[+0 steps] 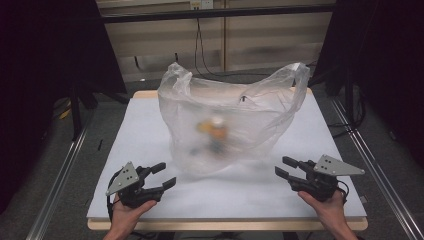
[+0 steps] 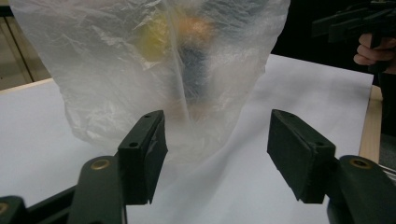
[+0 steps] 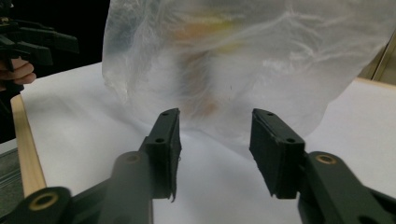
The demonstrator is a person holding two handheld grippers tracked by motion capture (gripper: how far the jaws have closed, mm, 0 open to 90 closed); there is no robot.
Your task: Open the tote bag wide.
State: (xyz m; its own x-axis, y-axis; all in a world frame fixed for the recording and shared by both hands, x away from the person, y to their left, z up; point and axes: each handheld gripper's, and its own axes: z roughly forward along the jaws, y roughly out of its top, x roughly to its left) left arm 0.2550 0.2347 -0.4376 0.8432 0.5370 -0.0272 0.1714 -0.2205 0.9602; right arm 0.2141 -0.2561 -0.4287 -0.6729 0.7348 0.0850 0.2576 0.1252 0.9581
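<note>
A large translucent plastic bag [image 1: 227, 117] stands upright in the middle of the white table [image 1: 150, 125], its two handles raised. Blurred yellow, orange and dark items [image 1: 214, 132] lie inside it; what they are I cannot make out. My left gripper [image 1: 166, 175] rests near the front left, held by a hand, jaws open and empty, pointing toward the bag [image 2: 140, 60]. My right gripper [image 1: 282, 167] sits at the front right, also open and empty, aimed at the bag [image 3: 243, 60]. Both stop short of the plastic.
The table's wooden edge [image 1: 225, 224] runs along the front. Metal rails [image 1: 60, 175] flank the table on both sides. Dark curtains and cables stand behind the bag. Bare white surface lies between the grippers and the bag.
</note>
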